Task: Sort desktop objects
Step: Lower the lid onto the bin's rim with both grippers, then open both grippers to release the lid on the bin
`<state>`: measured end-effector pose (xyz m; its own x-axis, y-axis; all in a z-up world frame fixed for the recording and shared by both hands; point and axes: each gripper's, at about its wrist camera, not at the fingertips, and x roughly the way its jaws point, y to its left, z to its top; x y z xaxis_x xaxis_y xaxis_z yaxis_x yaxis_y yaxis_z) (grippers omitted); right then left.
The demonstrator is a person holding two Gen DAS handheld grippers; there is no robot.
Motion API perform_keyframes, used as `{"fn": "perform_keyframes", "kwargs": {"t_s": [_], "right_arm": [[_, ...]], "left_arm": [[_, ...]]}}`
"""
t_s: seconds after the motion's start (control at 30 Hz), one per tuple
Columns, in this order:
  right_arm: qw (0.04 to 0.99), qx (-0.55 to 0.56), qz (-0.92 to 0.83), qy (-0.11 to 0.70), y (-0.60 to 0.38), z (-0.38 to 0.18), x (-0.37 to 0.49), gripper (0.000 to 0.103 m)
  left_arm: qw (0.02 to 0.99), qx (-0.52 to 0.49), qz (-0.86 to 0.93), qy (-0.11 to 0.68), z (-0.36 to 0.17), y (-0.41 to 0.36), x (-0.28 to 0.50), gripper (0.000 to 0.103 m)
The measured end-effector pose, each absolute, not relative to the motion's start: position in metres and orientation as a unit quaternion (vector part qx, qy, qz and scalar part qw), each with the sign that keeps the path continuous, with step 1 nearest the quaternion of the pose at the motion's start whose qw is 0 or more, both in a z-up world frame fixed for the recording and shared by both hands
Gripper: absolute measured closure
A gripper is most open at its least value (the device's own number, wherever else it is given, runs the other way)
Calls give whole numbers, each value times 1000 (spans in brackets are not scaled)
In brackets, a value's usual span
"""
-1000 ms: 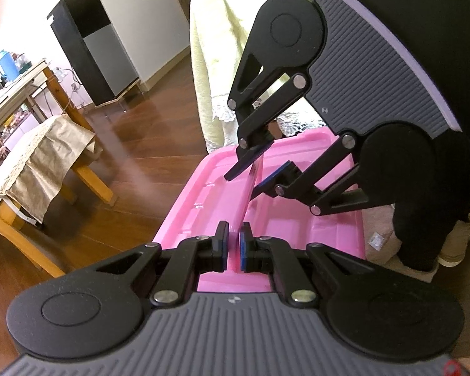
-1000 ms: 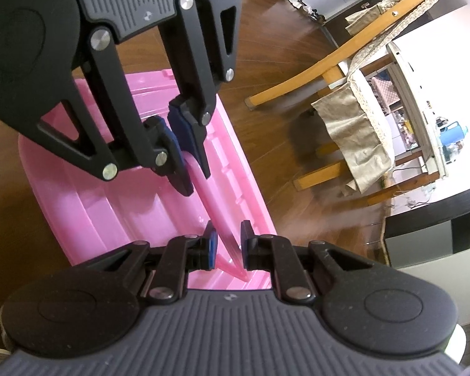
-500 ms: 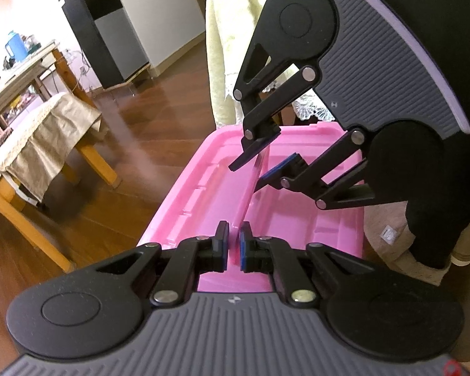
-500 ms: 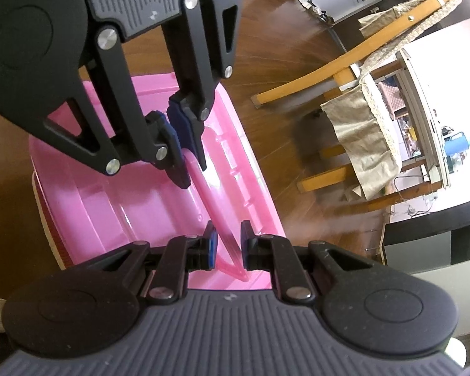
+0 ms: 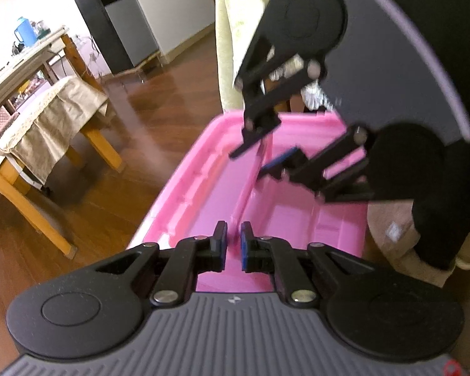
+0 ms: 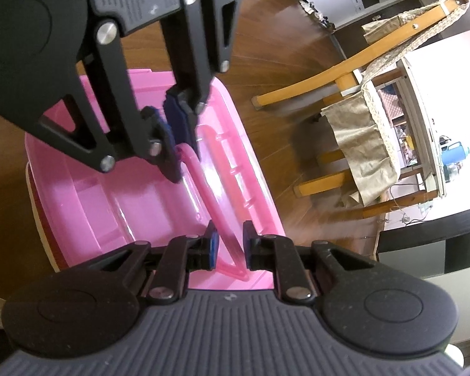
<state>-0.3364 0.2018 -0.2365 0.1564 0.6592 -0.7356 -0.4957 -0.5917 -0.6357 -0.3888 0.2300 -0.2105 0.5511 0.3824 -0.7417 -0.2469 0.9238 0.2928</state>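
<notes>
Fig.: pink bin [image 5: 203, 194] carried above wood floor [image 5: 116, 144], its handle [image 6: 210, 188] upright. Left gripper [image 5: 233, 242] pinches handle at 6 o'clock end; right gripper [image 6: 228, 244] straddles other end, fingers slightly apart, contact unclear. Bin interior looks empty; no desktop items in view, so sorting prob. hardly begun.

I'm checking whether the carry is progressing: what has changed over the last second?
The left gripper, right gripper and pink bin travelled together. In the left wrist view the table slid rightward. In the right wrist view a cream-and-red edge came into sight beneath the bin. Nothing was taken or let go: both pairs of jaws stay around the bin's handle.
</notes>
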Motion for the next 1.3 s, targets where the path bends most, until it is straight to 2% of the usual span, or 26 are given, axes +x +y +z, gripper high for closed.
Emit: {"fn": "perform_keyframes", "kwargs": {"t_s": [0.1, 0.17, 0.23, 0.3, 0.33, 0.63, 0.83, 0.9, 1.17, 1.3], "right_arm": [[453, -612, 645, -63, 201, -235, -335, 89], [458, -611, 642, -64, 200, -234, -334, 86], [462, -609, 641, -63, 197, -232, -331, 80], [466, -606, 642, -56, 194, -230, -328, 59], [467, -604, 643, -50, 192, -228, -327, 58], [506, -562, 654, 16, 192, -200, -306, 61], [513, -559, 650, 35, 184, -195, -298, 61], [523, -555, 645, 44, 183, -195, -292, 61], [594, -481, 641, 75, 199, -170, -269, 61], [595, -470, 644, 103, 212, -170, -264, 61]], "left_arm": [[880, 68, 183, 434, -213, 231, -397, 94], [879, 68, 187, 433, -211, 231, -402, 86], [878, 68, 191, 433, -208, 230, -406, 82], [879, 66, 194, 431, -205, 229, -411, 73], [879, 64, 196, 430, -203, 228, -414, 71], [887, 64, 206, 407, -183, 226, -416, 71], [894, 63, 208, 392, -174, 233, -404, 66], [892, 66, 207, 395, -176, 233, -401, 61], [896, 57, 219, 382, -168, 239, -409, 61], [896, 62, 226, 376, -162, 241, -412, 59]]}}
